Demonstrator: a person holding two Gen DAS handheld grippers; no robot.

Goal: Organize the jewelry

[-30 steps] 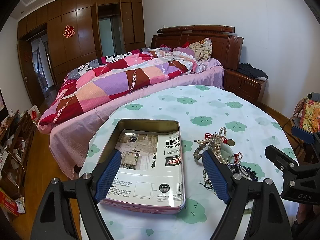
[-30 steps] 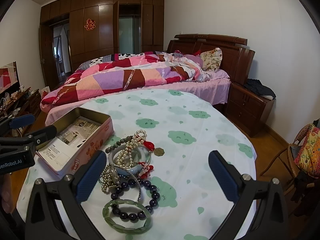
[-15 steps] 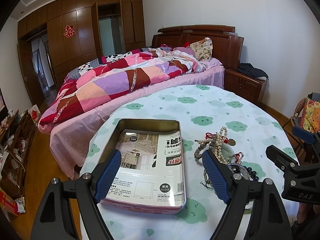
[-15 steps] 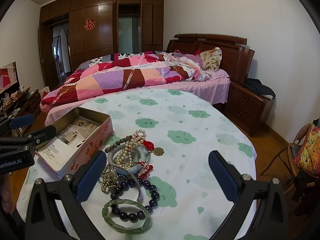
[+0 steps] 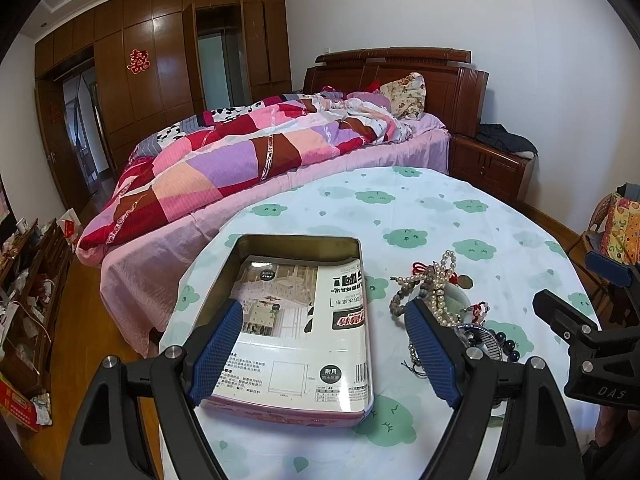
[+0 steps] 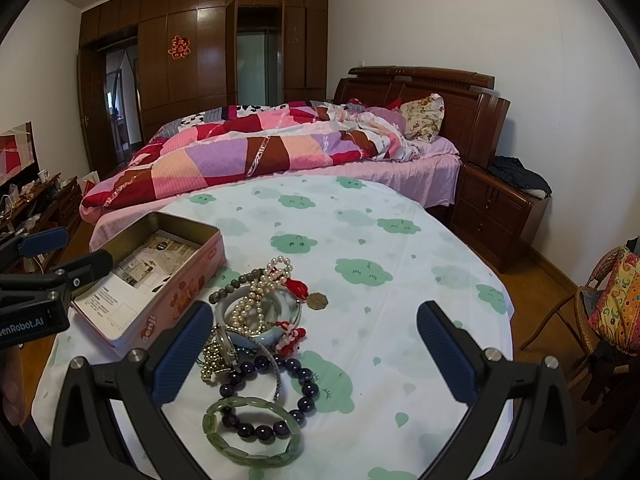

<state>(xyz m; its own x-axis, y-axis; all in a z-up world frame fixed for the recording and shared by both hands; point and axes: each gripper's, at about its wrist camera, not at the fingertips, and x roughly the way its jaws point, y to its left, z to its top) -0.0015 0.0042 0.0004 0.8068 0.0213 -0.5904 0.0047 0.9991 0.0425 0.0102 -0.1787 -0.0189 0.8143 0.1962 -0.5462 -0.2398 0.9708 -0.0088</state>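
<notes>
A pink tin box [image 5: 296,412] [image 6: 188,288] stands open on the round table, with a printed paper sheet [image 5: 304,320] inside. To its right lies a pile of jewelry [image 6: 256,320] [image 5: 436,292]: a pearl strand [image 6: 260,296], a pale jade bangle [image 6: 280,332], a dark bead bracelet [image 6: 296,384], a green jade bracelet [image 6: 248,436] and a coin charm [image 6: 317,301]. My left gripper [image 5: 320,356] is open and empty over the box's near end. My right gripper [image 6: 316,352] is open and empty over the pile's near side.
The table wears a white cloth with green clouds [image 6: 360,240]. A bed with a patchwork quilt [image 6: 256,152] stands behind it, a wooden nightstand [image 6: 500,208] at the right, a wicker chair [image 6: 600,320] far right and a low shelf [image 5: 28,280] on the left.
</notes>
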